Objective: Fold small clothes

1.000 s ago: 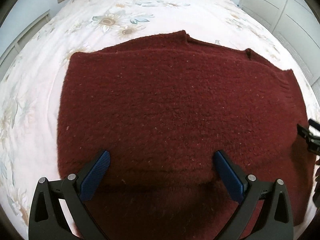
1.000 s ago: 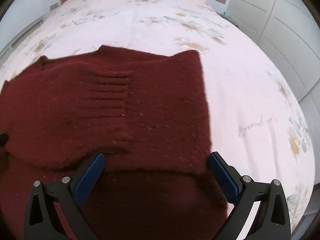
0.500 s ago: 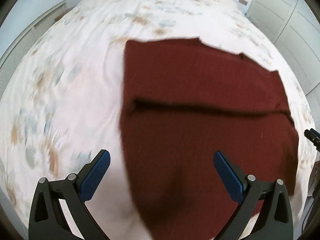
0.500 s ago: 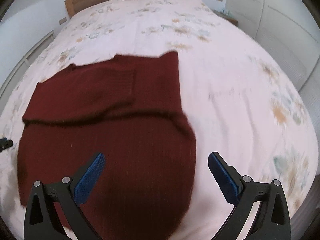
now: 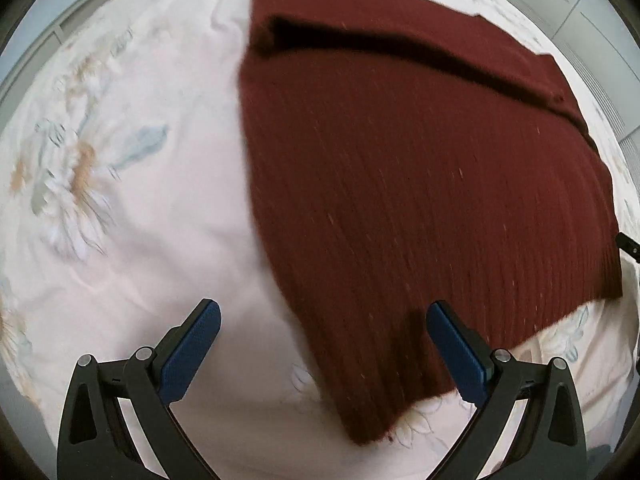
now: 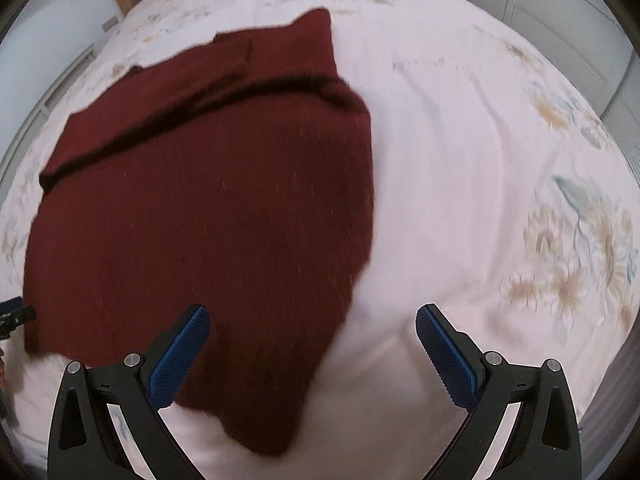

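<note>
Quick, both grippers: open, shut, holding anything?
Left gripper: open, holding nothing, above the sweater.
Right gripper: open, holding nothing.

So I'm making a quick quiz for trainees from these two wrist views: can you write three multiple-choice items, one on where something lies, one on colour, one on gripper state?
1. Where does the sweater lie?
A. On the floral bedspread
B. On a wooden floor
C. In a basket

2. What colour are the gripper finger pads?
A. Red
B. Blue
C. White

3. How do the left gripper and right gripper stand?
A. Both shut on cloth
B. Left shut, right open
C. Both open, holding nothing

Answers:
1 A, the dark red knit is spread over the pale flowered cover in both views.
2 B, the ribbed pads on all four fingers are blue.
3 C, each gripper's fingers stand wide apart, with no cloth pinched between them.
</note>
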`<state>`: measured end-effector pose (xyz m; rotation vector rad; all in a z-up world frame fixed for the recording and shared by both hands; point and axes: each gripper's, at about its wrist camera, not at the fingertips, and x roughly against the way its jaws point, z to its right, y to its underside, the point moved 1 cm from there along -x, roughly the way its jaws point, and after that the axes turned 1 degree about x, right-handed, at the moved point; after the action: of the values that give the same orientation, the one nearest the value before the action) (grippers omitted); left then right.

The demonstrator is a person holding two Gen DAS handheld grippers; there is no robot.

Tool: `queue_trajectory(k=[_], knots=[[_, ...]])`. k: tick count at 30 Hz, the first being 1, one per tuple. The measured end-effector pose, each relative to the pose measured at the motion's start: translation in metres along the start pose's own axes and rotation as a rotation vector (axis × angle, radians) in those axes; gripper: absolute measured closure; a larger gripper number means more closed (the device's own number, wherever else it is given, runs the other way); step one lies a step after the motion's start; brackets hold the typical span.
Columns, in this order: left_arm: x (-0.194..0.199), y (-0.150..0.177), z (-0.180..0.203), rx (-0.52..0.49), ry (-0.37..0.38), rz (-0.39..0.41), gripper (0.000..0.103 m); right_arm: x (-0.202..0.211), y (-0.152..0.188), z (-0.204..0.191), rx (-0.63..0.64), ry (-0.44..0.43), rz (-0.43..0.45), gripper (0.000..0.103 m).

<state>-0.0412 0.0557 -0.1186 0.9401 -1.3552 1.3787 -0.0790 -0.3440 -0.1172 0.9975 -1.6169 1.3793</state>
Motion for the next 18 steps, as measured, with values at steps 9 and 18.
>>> queue_trajectory(k=[9, 18], knots=[[-0.009, 0.01, 0.019, -0.052, 0.049, -0.008, 0.025, -0.007, 0.022, -0.005, -0.011, -0.044, -0.047, 0.013], [0.003, 0.014, 0.029, -0.069, 0.098, -0.008, 0.093, -0.003, 0.021, -0.008, -0.055, -0.179, -0.077, 0.083]])
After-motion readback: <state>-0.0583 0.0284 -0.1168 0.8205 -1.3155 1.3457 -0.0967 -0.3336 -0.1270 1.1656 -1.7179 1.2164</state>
